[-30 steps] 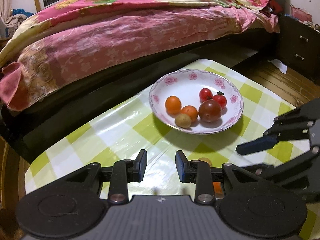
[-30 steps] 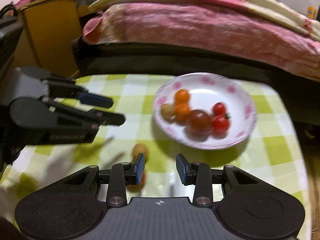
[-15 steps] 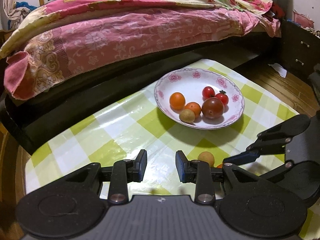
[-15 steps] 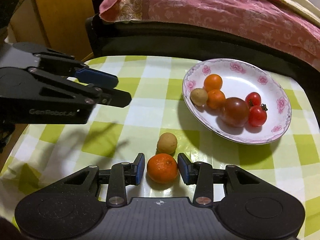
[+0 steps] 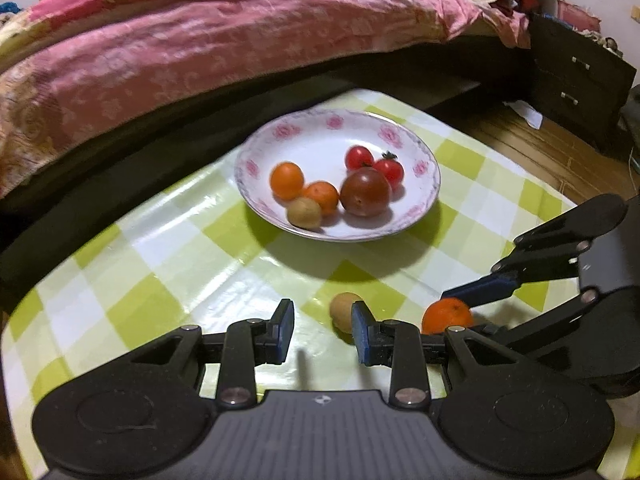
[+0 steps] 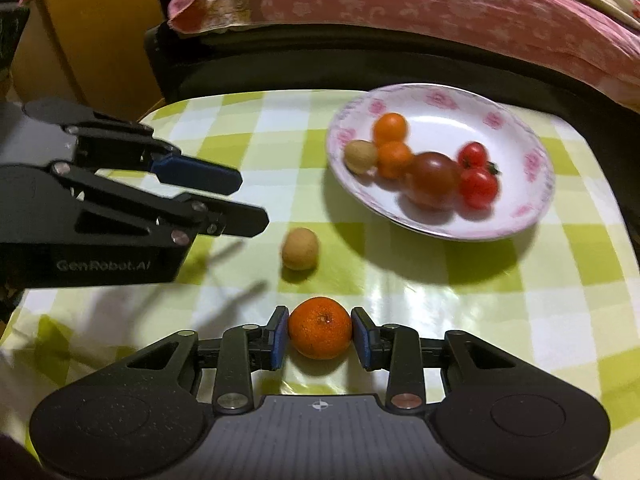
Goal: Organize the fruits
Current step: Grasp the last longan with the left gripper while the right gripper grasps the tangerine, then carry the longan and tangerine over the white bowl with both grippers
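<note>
A white flowered plate on the green checked tablecloth holds two small oranges, a brown fruit, a dark tomato and two red cherry tomatoes. My right gripper has its pads against both sides of a mandarin on the cloth. A loose brown fruit lies just beyond it. My left gripper is open and empty, its right finger just in front of the brown fruit.
A bed with a pink quilt runs along the table's far edge. A dark drawer cabinet stands at the right, and a wooden cabinet at the left in the right wrist view.
My right gripper moved forward around the mandarin and closed on it. My left gripper shifted so the brown fruit and mandarin came into its view.
</note>
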A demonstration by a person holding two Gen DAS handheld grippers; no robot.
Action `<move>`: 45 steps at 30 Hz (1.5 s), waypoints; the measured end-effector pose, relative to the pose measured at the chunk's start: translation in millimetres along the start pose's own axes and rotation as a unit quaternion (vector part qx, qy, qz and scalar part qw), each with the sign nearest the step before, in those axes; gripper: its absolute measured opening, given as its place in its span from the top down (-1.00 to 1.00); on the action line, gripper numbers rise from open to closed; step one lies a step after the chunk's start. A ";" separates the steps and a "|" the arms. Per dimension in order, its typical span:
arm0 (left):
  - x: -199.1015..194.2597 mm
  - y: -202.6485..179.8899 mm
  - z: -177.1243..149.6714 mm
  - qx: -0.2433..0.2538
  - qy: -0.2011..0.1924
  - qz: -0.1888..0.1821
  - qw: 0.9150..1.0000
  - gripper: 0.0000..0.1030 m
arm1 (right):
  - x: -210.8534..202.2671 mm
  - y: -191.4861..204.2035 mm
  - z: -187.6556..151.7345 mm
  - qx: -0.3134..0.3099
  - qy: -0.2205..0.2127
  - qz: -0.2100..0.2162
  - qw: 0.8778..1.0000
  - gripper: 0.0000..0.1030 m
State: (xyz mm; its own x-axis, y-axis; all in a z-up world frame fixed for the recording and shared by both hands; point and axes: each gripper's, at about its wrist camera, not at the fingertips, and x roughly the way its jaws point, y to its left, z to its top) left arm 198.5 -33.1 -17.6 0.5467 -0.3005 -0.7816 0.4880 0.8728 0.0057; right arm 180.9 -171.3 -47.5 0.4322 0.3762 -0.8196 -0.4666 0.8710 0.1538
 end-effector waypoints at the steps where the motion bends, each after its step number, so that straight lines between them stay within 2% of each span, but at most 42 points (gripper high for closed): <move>1: 3.2 -1.7 0.5 0.000 0.003 -0.001 1.000 0.24 | -1.5 -3.3 -1.8 0.005 0.000 -0.001 1.000 0.40; 11: 33.3 -17.5 0.9 0.013 0.027 0.000 1.000 0.24 | -8.3 -24.2 -9.7 0.027 -0.004 -0.015 1.000 0.40; 21: 29.7 -21.5 -0.1 0.014 0.019 -0.003 1.000 0.35 | -8.3 -30.6 -12.6 0.029 -0.003 -0.019 0.999 0.40; 45: 29.7 -25.6 -2.8 0.020 0.020 0.005 1.000 0.34 | -7.0 -27.5 -13.6 0.011 -0.002 -0.026 1.000 0.40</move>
State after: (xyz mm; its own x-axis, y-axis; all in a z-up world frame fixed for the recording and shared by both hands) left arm 200.4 -63.3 -42.7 0.5237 -0.2760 -0.8059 0.5109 0.8588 0.0378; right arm 180.2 -202.2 -53.5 0.4583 0.3323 -0.8243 -0.4260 0.8961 0.1244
